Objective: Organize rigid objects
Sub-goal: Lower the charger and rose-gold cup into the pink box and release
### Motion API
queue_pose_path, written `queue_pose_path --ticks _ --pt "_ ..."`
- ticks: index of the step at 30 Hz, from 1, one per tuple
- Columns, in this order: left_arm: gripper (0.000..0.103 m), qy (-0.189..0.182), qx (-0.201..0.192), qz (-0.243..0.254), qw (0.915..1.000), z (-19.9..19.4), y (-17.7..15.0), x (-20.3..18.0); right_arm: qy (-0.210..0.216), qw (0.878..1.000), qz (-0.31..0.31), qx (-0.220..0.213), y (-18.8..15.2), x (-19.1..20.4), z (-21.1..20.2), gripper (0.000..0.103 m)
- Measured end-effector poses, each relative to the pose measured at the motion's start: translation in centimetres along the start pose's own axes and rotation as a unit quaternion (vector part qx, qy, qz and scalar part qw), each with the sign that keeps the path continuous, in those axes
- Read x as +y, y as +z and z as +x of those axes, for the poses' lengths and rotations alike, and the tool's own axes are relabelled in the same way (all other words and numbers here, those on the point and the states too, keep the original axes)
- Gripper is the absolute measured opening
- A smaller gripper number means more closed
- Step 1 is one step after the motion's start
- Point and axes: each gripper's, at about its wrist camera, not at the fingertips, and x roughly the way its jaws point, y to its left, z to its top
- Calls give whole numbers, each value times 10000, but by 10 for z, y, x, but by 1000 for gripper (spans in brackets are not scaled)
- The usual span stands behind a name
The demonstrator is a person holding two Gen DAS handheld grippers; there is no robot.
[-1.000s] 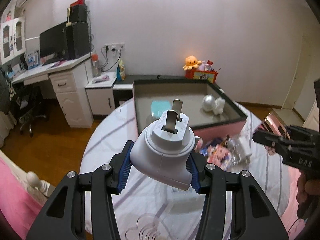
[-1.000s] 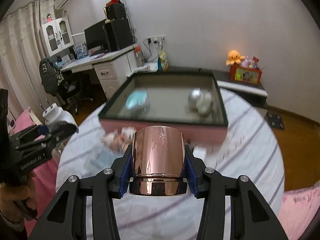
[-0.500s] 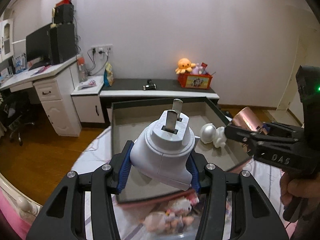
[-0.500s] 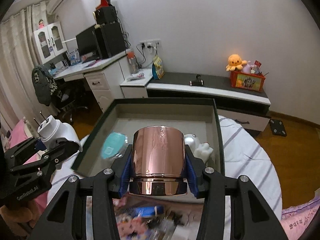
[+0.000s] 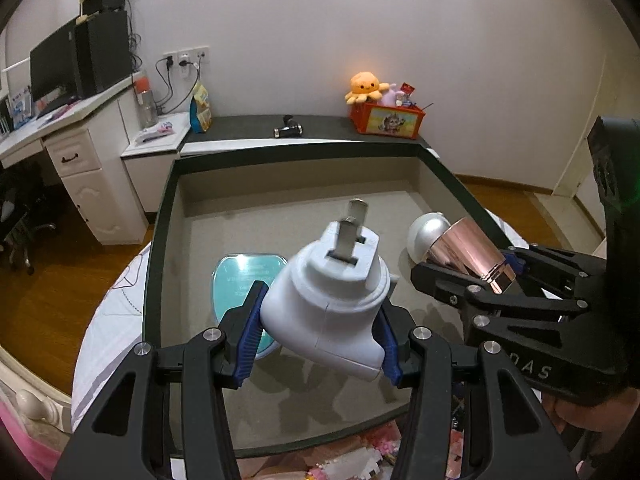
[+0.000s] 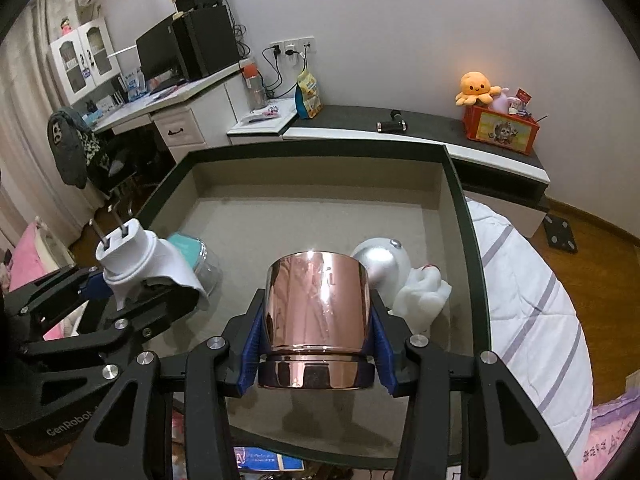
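My left gripper (image 5: 320,340) is shut on a white plug adapter (image 5: 332,300), prongs pointing away, held above the open box (image 5: 160,240). My right gripper (image 6: 318,348) is shut on a rose-gold metal cup (image 6: 318,308), also over the box. Each gripper shows in the other's view: the cup (image 5: 468,252) at the right, the adapter (image 6: 140,256) at the left. Inside the box lie a teal-lidded clear container (image 5: 240,276), a silver ball (image 6: 380,260) and a white figurine (image 6: 420,296).
The box sits on a round table with a striped white cloth (image 6: 532,300). Small colourful items (image 5: 360,456) lie in front of the box. A dark-topped low cabinet (image 6: 420,128) with a toy crate and a desk (image 5: 60,128) stand behind.
Both grippers have moved forward and over the box with their objects still held; the box now fills the lower view and the loose items have slid beneath the frame.
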Motion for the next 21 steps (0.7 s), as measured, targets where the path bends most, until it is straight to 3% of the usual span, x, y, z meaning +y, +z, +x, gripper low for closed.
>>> queue_pose_path --ticks 3,4,7,12,13,21 --pt "74 153 -87 -17 9998 -5 1 3 -107 9999 -45 -13 -3 2 -2 49" --pt "84 197 -164 -56 9997 -9 0 4 -117 9999 -29 -45 -3 1 -3 54" --pt "103 302 -400 -190 9986 -25 1 12 -192 9996 48 -190 -3 -4 -12 87" --pt "103 372 -684 -296 9965 -52 -6 16 -268 9990 162 -328 -4 -2 -27 91" --pt "103 363 -726 -313 9962 -56 -8 18 -280 9989 192 -334 -4 -2 -28 103" --pt "103 310 -1027 -353 9936 -98 -23 16 -158 9969 474 -603 -13 -3 -59 103"
